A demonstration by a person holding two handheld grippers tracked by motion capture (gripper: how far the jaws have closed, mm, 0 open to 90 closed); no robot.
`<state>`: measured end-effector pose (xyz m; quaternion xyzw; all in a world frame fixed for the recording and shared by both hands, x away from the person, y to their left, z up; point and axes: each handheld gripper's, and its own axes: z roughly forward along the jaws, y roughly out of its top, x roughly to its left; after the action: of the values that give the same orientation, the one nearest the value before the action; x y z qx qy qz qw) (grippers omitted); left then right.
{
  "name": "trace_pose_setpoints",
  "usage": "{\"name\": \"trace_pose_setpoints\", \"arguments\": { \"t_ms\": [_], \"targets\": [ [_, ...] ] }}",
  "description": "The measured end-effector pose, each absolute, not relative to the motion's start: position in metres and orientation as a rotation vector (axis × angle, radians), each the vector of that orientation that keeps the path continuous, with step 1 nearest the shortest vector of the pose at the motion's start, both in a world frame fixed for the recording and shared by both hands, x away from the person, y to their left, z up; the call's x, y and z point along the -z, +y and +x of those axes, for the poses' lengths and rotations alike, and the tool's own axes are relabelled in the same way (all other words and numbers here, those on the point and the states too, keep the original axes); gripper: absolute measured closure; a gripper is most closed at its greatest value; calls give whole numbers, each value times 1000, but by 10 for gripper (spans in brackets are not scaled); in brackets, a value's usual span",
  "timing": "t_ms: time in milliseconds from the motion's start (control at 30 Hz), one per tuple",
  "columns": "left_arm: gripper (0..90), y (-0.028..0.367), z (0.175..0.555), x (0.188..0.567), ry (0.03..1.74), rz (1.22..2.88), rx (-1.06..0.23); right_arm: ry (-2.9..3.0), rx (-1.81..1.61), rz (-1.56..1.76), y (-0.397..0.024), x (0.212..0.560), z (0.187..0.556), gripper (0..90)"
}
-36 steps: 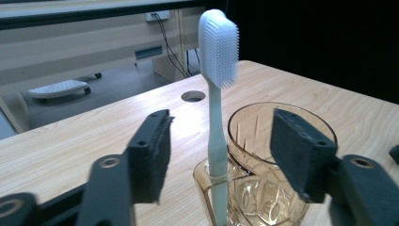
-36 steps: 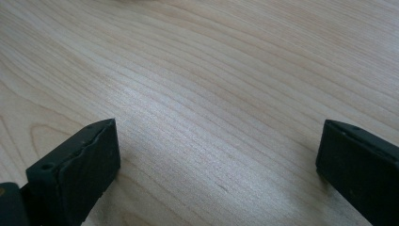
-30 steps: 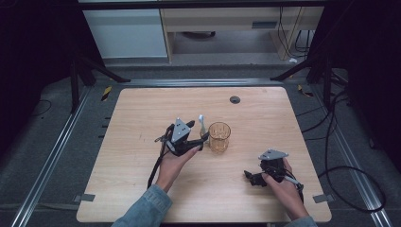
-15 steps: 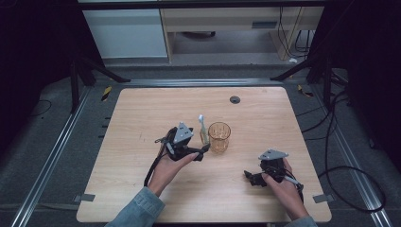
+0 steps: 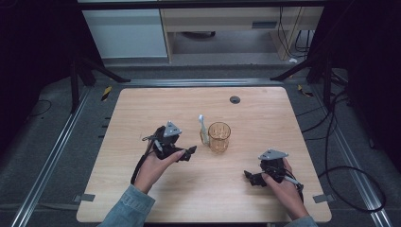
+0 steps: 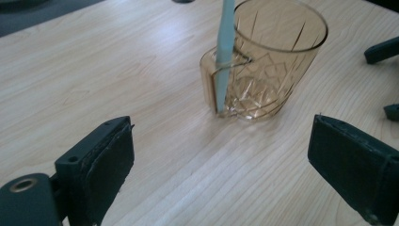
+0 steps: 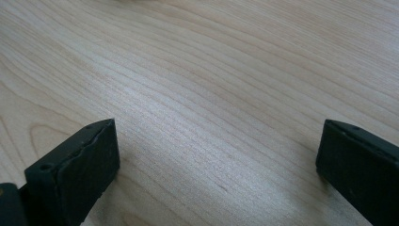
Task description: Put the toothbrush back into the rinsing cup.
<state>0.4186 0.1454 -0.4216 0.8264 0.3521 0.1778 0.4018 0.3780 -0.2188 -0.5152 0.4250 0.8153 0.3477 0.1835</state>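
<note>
High view — both tools, left (image 5: 189,152) and right (image 5: 249,177), agape, empty; toothbrush (image 5: 203,128) seemingly against glass (image 5: 219,137).

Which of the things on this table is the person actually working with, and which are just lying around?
In use, it seems: left gripper, open, facing the amber glass and the toothbrush in its side holder.

Lying about: right gripper, open over bare table; dark round disc.

Light wooden table (image 5: 265,109): amber glass (image 5: 219,137), toothbrush (image 5: 203,128), perhaps a grommet (image 5: 235,100).
</note>
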Motion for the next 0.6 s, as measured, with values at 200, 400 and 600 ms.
{"name": "trace_pose_setpoints", "arguments": {
  "t_ms": [200,400,600],
  "targets": [
    [67,160,424,426,930,2135,-454,2300,-980,1198,-219,515,378,3],
    [74,176,432,435,975,2230,-426,2300,-980,1198,-219,515,378,3],
    [70,192,439,443,1024,2250,-419,2299,-980,1198,-219,515,378,3]
  ]
}}
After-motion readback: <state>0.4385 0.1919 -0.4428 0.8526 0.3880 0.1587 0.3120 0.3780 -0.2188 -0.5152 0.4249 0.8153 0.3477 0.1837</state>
